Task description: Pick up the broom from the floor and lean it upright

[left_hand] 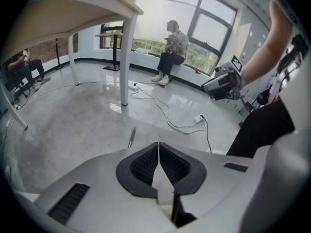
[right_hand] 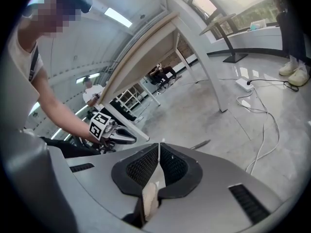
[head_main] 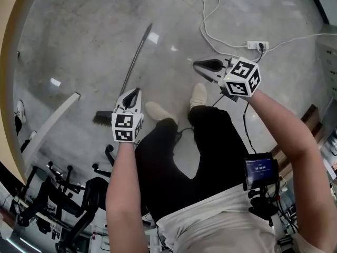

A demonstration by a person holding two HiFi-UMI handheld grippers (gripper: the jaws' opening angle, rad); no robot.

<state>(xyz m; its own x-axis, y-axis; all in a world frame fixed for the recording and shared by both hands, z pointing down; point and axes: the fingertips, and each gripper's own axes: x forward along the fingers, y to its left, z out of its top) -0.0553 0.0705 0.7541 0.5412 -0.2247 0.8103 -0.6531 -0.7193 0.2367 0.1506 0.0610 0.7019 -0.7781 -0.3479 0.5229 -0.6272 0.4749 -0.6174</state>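
The broom (head_main: 136, 57) lies flat on the grey floor, its long grey handle running up and to the right from the dark brush head (head_main: 102, 118). My left gripper (head_main: 138, 90) hovers just right of the lower handle, near the brush, shut with nothing between its pads. My right gripper (head_main: 195, 64) is further right, over the floor beyond the person's shoe, also shut and empty. In the left gripper view the handle's end (left_hand: 131, 137) shows just beyond the shut gripper (left_hand: 158, 143). The right gripper view shows the handle's end (right_hand: 200, 144) past its shut gripper (right_hand: 159, 143).
A power strip (head_main: 257, 45) with white cables (head_main: 210, 30) lies at the back right. A white table leg (head_main: 50, 125) slants at the left, with black frames (head_main: 68, 194) below it. The person's shoes (head_main: 158, 111) stand beside the broom. Someone sits by the window (left_hand: 170, 52).
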